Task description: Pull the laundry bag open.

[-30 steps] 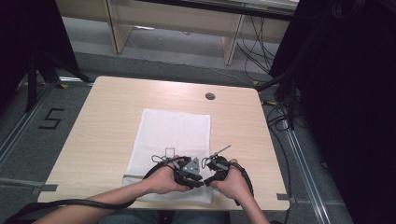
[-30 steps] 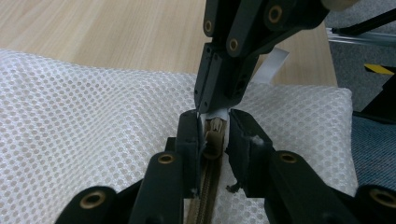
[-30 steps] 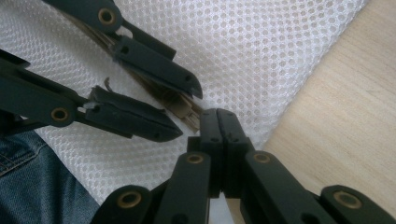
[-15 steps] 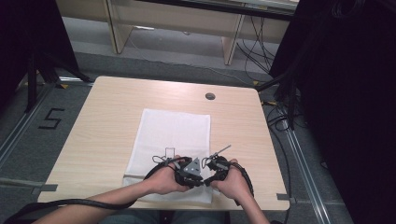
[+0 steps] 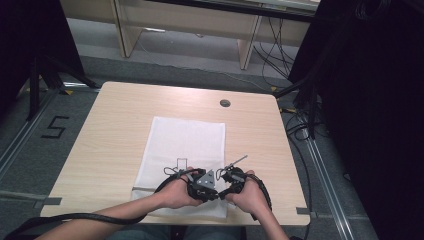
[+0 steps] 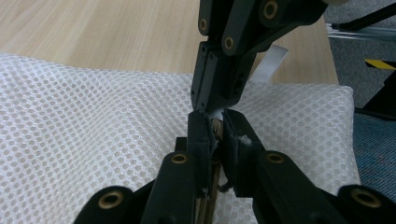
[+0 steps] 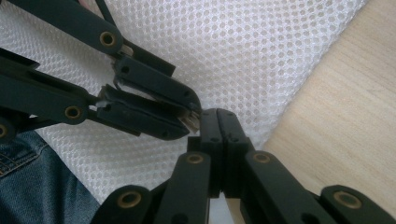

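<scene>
While both hands sit together at the near edge of the light wooden table (image 5: 120, 125), the left gripper (image 5: 196, 186) and right gripper (image 5: 229, 182) meet tip to tip over the white mesh fabric bag (image 5: 185, 145). Bag lies flat mid-table, near end under the hands, a thin black outline mark on it just beyond the left gripper.

Left gripper view: left gripper (image 6: 215, 135) jaws have just been closing, now nearly together, pinching a small brownish zipper piece (image 6: 217, 128) at the bag's edge; pads look to press on it. The right gripper's jaws come down from the top and touch its tips, white tag (image 6: 271, 63) just behind them.

Right gripper view: right gripper (image 7: 218, 122) jaws fully together, no gap. Cannot tell whether anything is caught between them. Mesh underneath, blue denim (image 7: 42, 182) at lower left.
</scene>
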### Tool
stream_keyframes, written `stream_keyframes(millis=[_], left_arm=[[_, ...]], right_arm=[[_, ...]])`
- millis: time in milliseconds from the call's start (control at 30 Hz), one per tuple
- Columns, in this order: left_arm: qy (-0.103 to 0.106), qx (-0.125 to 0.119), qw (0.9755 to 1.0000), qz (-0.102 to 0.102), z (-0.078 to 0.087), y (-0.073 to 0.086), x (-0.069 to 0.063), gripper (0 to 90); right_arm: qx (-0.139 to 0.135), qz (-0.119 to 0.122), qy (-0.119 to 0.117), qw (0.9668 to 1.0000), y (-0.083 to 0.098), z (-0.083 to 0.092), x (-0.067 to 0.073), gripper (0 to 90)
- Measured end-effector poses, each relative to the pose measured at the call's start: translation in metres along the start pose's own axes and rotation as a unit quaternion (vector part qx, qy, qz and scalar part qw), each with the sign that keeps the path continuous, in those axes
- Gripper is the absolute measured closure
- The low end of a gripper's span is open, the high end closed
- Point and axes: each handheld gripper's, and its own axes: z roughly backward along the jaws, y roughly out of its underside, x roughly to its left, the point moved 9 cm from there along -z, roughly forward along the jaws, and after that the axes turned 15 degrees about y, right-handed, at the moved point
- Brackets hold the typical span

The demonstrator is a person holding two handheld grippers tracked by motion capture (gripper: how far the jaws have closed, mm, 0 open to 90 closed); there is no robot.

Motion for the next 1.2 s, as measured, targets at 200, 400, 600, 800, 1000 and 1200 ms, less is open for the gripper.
stream_keyframes(millis=[200,400,600,800,1000,1200], left_arm=[[-0.001,0.000,1.0000,0.002,0.0008,-0.0006,0.0007,81.7],[-0.005,0.006,1.0000,-0.004,0.0030,-0.0017,0.0016,81.8],[-0.004,0.006,1.0000,0.001,0.0024,-0.0028,-0.0010,82.0],[-0.004,0.010,0.9999,-0.003,0.0034,-0.0034,-0.0013,82.0],[-0.018,0.014,0.9997,-0.010,0.0048,-0.0034,0.0004,82.1],[-0.009,0.012,0.9999,-0.001,0.0037,-0.0029,-0.0021,82.1]], right_arm=[[-0.001,0.009,0.002,1.0000,-0.0001,0.0000,-0.0022,90.0],[-0.005,0.022,0.006,0.9997,-0.0010,-0.0010,-0.0025,90.0],[-0.002,0.020,0.007,0.9998,-0.0007,-0.0008,-0.0026,90.0],[0.006,0.019,0.009,0.9998,0.0004,0.0001,-0.0017,90.0],[0.011,0.003,0.000,0.9999,0.0013,0.0011,-0.0006,90.0],[-0.002,0.024,0.008,0.9997,-0.0003,-0.0010,-0.0032,90.0]])
